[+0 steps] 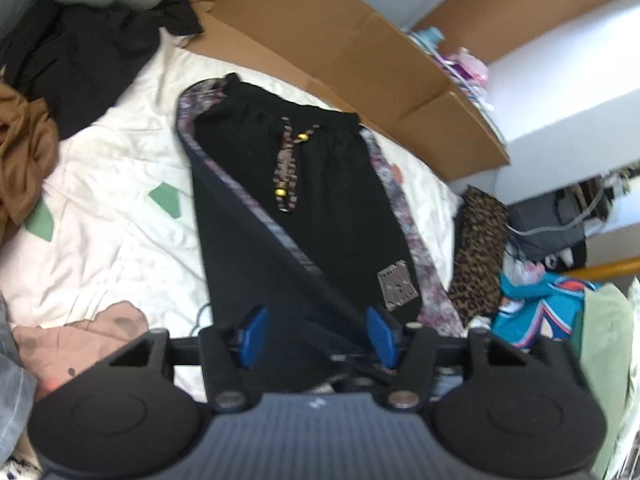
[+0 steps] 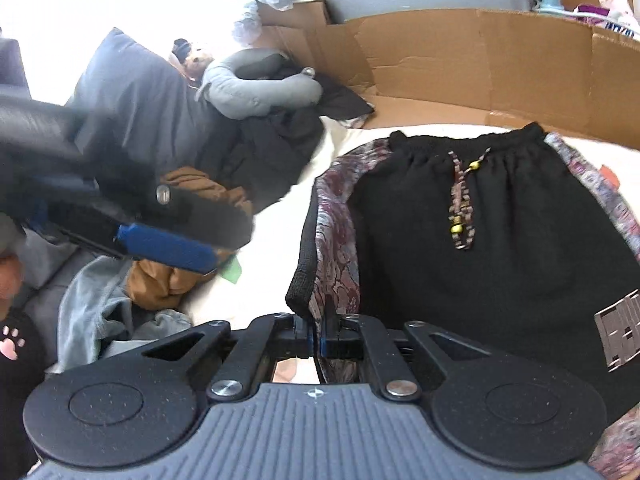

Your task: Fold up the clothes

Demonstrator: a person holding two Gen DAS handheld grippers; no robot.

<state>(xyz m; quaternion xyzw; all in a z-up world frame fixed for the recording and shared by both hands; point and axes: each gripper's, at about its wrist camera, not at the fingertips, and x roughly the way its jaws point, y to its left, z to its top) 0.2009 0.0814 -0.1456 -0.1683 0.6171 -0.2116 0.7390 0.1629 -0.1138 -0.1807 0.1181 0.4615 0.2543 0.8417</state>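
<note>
- The right gripper (image 2: 319, 338) is clamping tight on the folded edge of the black trousers (image 2: 500, 248), its blue pads meeting on the patterned side stripe (image 2: 336, 240) just ahead of them.
- The left gripper (image 1: 316, 338) is standing about half open, pads apart, gripping nothing; the trouser fabric is lying under and beyond it.
- Ahead of both claws the trousers are lying flat on the white bedsheet (image 1: 104, 200), one leg already doubled diagonally over the other, drawstring (image 1: 288, 168) facing up.
- Further out, unsorted clothes (image 1: 76, 56) are piling up at the left, with a cardboard box (image 1: 332, 36) behind.
- Judging by this, the lengthwise fold is nearly done; the crosswise folds and the other garments are waiting.
</note>
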